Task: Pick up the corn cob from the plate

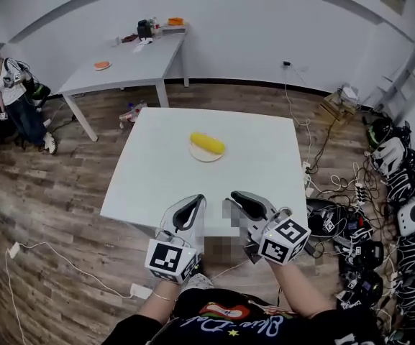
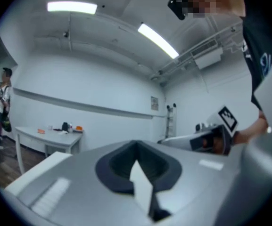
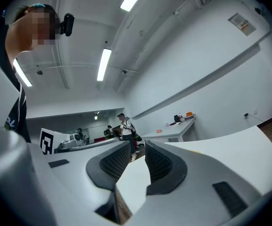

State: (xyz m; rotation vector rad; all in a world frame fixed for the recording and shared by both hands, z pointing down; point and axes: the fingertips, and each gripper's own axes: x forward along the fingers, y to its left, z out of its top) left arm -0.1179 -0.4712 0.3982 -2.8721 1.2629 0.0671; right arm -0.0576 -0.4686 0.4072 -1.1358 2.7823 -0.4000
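Observation:
A yellow corn cob (image 1: pixel 207 143) lies on a small round plate (image 1: pixel 201 157) near the middle of the white table (image 1: pixel 157 185). Both grippers are held side by side at the table's near edge, well short of the plate. My left gripper (image 1: pixel 195 201) (image 2: pixel 136 144) has its dark pads meeting at the tips, with nothing between them. On my right gripper (image 1: pixel 237 196) (image 3: pixel 138 146) the jaws stand a narrow slit apart, and nothing is in that slit. Each gripper view shows the other gripper's marker cube off to the side.
A second white table (image 1: pixel 128 63) with small items stands at the back left by the wall. A person (image 1: pixel 13 99) stands at the far left. Helmets, devices and cables (image 1: pixel 394 214) crowd the wooden floor on the right. A white cable (image 1: pixel 70 264) runs along the floor at the left.

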